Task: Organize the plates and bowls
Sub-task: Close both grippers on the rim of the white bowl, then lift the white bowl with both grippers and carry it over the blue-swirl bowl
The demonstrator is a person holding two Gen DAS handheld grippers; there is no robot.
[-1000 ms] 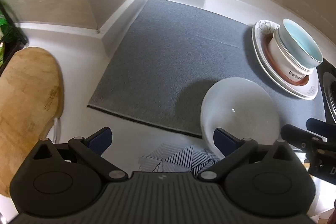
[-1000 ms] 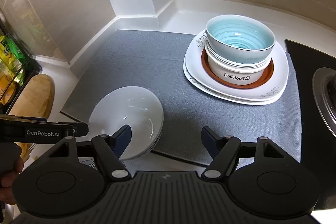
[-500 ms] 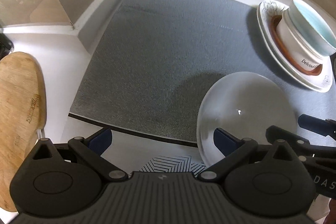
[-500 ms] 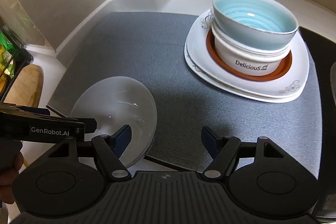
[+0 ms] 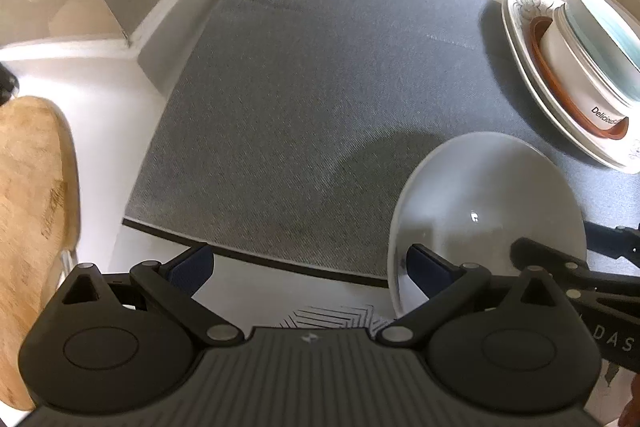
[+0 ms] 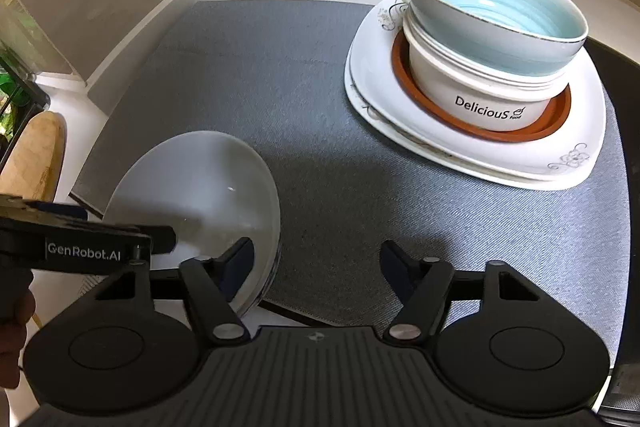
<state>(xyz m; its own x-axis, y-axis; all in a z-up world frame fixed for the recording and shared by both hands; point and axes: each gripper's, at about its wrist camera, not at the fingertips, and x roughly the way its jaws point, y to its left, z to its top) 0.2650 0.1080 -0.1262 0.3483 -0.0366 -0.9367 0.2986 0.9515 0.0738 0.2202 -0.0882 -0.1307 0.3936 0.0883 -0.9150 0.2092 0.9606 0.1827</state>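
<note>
Left wrist view: the left claw (image 5: pixel 308 263) hangs steeply over the near edge of the grey mat (image 5: pixel 320 99), its jaws wide apart with nothing pressed between them; its right finger (image 5: pixel 424 261) sits inside the near rim of the white bowl (image 5: pixel 480 211). Compared with a second ago, the mat and the bowl fill more of the picture, and the bowl's rim now reaches past the mat's front edge onto the white bench (image 5: pixel 120 155). The wooden board (image 5: pixel 32 227) lies at the left, off the mat. The right claw's body juts in from the right, just over the bowl's far side.

In the right wrist view the right claw (image 6: pixel 316 265) is closing. Its left finger (image 6: pixel 240 263) is inside the white bowl (image 6: pixel 192 199) and its right finger is outside, over the mat (image 6: pixel 320 131), so the bowl's rim stands between the jaws, but the pads do not press on it yet. The gap is narrower than it was a second ago, and the bowl sits closer and larger.

Far right on the mat is the stack: white plates (image 6: pixel 592 147) at the bottom, a brown dish (image 6: pixel 400 67), the white bowl marked "Delicious" (image 6: pixel 480 99), and the blue bowl (image 6: pixel 492 11) on top. It lies well apart from the lone bowl, and it looms larger than before.
</note>
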